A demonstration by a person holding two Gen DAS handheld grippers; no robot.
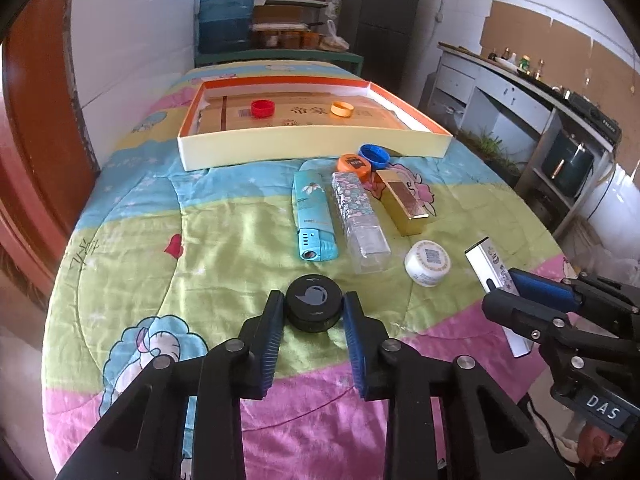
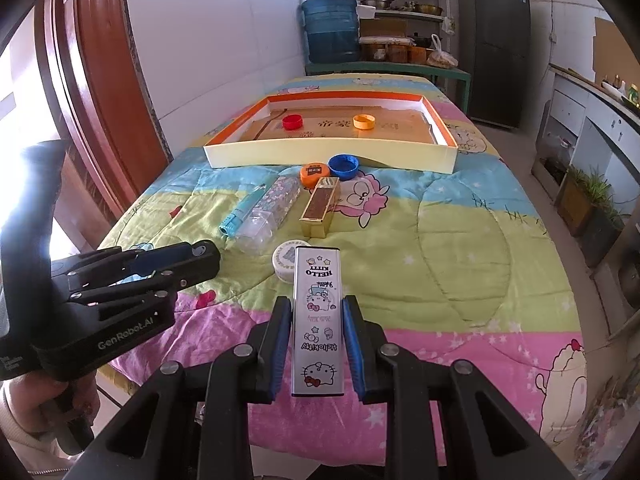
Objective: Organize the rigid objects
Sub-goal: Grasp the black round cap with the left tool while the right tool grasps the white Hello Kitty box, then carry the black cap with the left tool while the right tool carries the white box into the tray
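My left gripper (image 1: pixel 314 305) is shut on a black round lid (image 1: pixel 314 307) just above the quilt. My right gripper (image 2: pixel 316 310) is shut on a white Hello Kitty box (image 2: pixel 318 320), also in the left wrist view (image 1: pixel 490 266). On the quilt lie a teal lighter (image 1: pixel 313 216), a clear floral case (image 1: pixel 360 220), a gold box (image 1: pixel 402 202), a white jar (image 1: pixel 427 263), an orange cap (image 1: pixel 354 166) and a blue cap (image 1: pixel 374 155). The orange-rimmed tray (image 1: pixel 312 146) holds a red cap (image 1: pixel 263 108) and a yellow cap (image 1: pixel 342 109).
The table is covered by a cartoon quilt (image 1: pixel 200 240). A wooden door frame (image 1: pixel 36 140) stands at the left. A blue water jug (image 1: pixel 224 16), shelves and a dark fridge (image 1: pixel 380 20) stand behind the table. A counter (image 1: pixel 520 92) runs along the right.
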